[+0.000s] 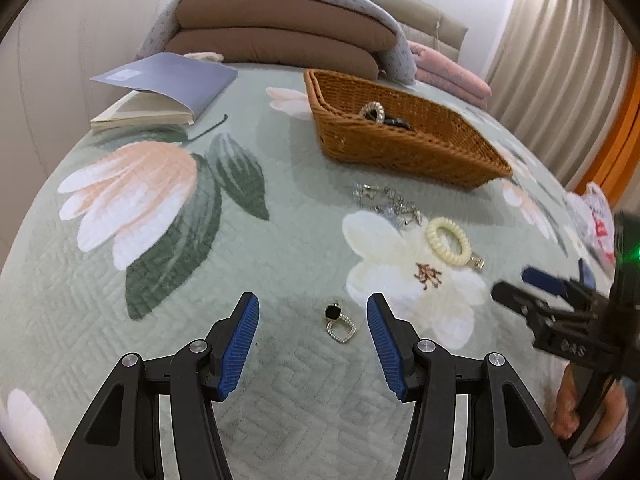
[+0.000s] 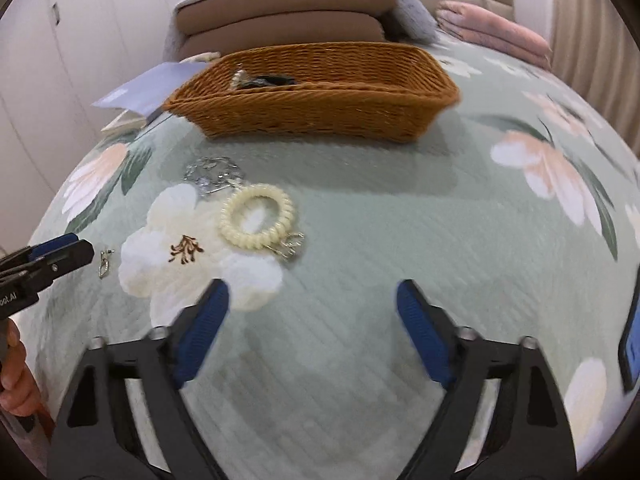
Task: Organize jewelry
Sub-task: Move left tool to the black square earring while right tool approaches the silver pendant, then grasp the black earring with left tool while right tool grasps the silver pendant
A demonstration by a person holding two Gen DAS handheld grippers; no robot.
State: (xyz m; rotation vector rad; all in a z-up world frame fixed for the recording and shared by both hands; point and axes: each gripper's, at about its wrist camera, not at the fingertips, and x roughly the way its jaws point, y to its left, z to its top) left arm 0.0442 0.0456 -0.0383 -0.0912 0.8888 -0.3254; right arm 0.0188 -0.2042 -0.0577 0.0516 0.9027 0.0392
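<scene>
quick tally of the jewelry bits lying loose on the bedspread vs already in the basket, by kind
On the bedspread:
black-stone earring: 1
cream coil bracelet: 1
silver tangle, pieces too blurred to separate: 1 heap

In the basket:
pearl-like ring piece: 1
dark piece: 1

Total: 5

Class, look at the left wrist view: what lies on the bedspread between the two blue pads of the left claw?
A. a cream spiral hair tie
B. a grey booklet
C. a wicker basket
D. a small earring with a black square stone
D: the small earring with a black square stone lies between the pads of the open left claw, untouched.
</scene>
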